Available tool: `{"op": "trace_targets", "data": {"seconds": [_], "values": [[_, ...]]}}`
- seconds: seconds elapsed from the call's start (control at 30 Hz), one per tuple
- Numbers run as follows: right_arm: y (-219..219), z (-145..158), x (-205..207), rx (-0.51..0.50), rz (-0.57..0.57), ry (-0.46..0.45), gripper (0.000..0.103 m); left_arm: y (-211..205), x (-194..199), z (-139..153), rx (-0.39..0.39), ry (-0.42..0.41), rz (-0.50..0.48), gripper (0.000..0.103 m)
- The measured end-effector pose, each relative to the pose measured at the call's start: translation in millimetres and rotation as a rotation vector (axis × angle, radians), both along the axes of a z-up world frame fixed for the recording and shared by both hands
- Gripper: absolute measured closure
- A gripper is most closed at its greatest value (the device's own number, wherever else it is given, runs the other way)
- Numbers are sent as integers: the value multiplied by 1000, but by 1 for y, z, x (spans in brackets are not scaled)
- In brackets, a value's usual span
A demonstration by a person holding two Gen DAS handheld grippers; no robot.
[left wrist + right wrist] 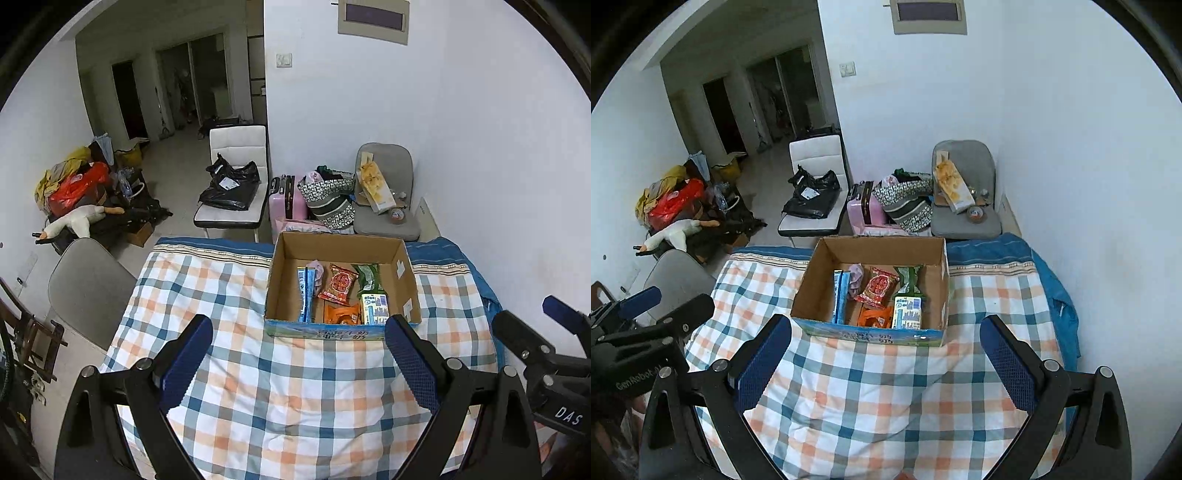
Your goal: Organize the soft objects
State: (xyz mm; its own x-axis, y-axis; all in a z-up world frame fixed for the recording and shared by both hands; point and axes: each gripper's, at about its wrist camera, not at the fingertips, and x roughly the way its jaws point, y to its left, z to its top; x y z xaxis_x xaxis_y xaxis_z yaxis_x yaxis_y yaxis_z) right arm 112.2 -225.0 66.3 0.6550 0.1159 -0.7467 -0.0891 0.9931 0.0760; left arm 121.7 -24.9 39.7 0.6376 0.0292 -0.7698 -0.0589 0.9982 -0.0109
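Two hand-held grippers were up over the bench, and both were spread wide with nothing between their fingers. I held the left hand-held gripper (297, 354) and the right hand-held gripper (884, 354) side by side, a little back from the cardboard box (410, 280).

The box sat on the checked cloth (258, 387) near the far edge. Inside it lay the soft packs: a red snack bag (339, 283), a green wrapper (367, 275), an orange pack (341, 314), a blue and white pack (375, 309), a long blue pack (306, 291) and something pale purple (317, 267) at the back. I could not see any soft thing left on the cloth.

I think the packing was nearly done, or all done. If more was wanted, I would have to reach into the box and pinch one pack gently, so it would not squash, then lay it straight beside the others.
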Motion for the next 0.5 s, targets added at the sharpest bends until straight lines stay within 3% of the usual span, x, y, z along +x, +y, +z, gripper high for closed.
{"op": "trace_targets", "data": {"seconds": [0.5], "values": [[-4, 23, -17, -22, -22, -31, 0, 6, -29, 21, 16, -36, 8, 8]]}}
